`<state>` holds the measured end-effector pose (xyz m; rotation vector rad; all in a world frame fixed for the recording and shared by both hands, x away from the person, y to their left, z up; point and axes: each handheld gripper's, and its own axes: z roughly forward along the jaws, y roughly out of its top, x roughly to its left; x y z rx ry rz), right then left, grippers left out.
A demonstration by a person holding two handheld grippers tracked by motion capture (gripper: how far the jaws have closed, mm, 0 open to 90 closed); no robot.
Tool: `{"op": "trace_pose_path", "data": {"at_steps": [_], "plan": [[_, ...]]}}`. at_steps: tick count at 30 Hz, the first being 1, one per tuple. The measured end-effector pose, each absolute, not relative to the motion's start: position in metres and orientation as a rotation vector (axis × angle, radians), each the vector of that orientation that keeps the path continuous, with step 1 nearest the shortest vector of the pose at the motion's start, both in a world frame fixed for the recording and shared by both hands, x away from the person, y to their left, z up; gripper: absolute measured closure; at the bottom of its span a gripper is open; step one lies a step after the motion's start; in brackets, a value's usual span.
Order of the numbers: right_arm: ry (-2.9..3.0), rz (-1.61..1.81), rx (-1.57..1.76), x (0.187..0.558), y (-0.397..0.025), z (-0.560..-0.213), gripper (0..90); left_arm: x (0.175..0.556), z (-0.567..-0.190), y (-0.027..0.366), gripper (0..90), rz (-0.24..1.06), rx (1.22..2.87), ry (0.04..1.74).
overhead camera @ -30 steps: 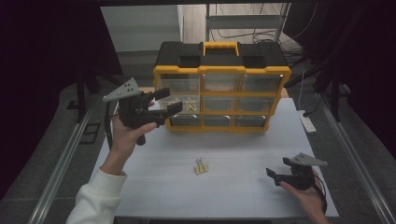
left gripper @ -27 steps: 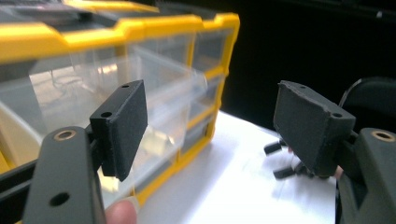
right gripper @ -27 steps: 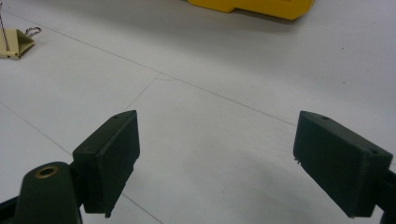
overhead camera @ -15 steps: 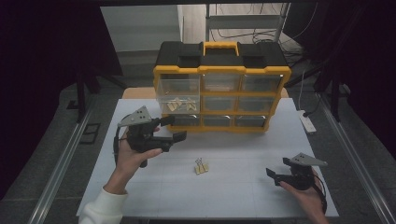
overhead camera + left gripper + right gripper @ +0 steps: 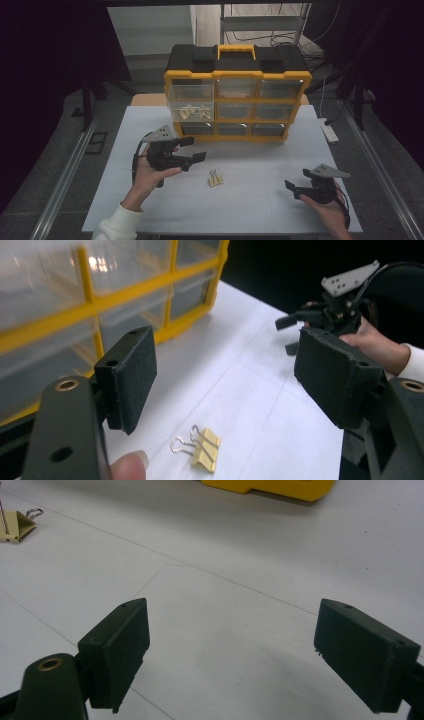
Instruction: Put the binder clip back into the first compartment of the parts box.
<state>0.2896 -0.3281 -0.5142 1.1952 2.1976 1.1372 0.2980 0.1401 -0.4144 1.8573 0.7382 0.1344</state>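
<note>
A pair of yellow binder clips lies on the white table, in front of a yellow and black drawer organizer. Its top-left clear drawer stands pulled out, with more yellow clips inside. My left gripper is open and empty, held above the table just left of the loose clips. In the left gripper view the binder clips lie below the parted jaws. At the front right, my right gripper rests low, open and empty. The right gripper view shows its jaws over bare table, with the clips far left.
A white power strip lies at the table's right edge. Metal rails run along both sides of the table. The organizer's other drawers are pushed in. In the left gripper view the right gripper and its hand are farther off.
My left gripper has come down and back from the organizer's drawer to just left of the loose clips. The right gripper has not moved.
</note>
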Motion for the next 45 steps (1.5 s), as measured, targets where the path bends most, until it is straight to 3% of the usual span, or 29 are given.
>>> {"op": "trace_pose_path", "data": {"at_steps": [16,33,41,45], "plan": [[2.201,1.138,1.198,0.29,-0.328,-0.515,14.6,0.313,-0.464,0.115,25.1,0.03,2.04,0.816],[2.209,1.133,1.196,0.291,-0.328,-0.516,14.6,0.329,-0.496,0.093,24.1,-0.061,2.13,0.864],[2.214,1.128,1.195,0.291,-0.328,-0.516,14.6,0.336,-0.51,0.087,31.1,-0.106,2.161,0.893],[2.216,1.123,1.193,0.292,-0.328,-0.517,14.5,0.34,-0.515,0.085,45.0,-0.143,2.169,0.895]]}}
